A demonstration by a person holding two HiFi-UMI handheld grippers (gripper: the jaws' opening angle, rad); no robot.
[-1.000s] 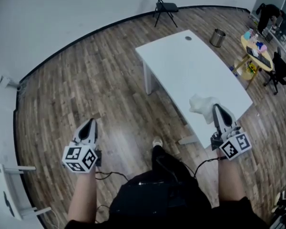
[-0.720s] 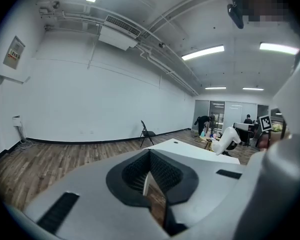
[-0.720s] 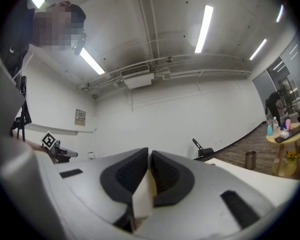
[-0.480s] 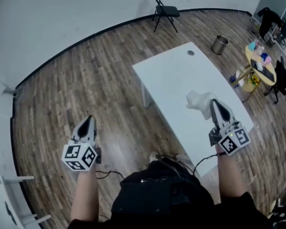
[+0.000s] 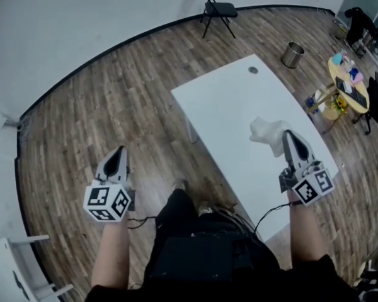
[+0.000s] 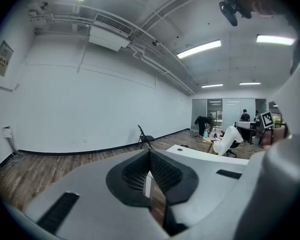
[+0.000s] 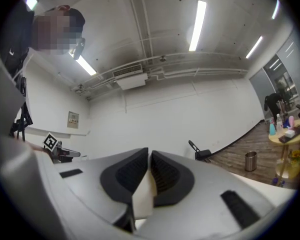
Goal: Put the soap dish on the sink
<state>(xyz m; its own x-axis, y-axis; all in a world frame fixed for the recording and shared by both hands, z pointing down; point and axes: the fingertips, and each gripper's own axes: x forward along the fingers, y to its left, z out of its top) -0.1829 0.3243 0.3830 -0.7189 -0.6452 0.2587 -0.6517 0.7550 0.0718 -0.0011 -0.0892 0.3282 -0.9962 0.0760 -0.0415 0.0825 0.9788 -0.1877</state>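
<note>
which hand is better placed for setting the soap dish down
Right. The right gripper is shut on the white soap dish, above the white table. The left gripper is empty, jaws together, over the wood floor. No sink is in view.

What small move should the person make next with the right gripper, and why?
Probably turn to search for the sink, with the right gripper left closed on the white soap dish. The dish is pinched between its jaws, in front of the white table in the head view, and no sink shows in any view, so letting go here seems wrong.
</note>
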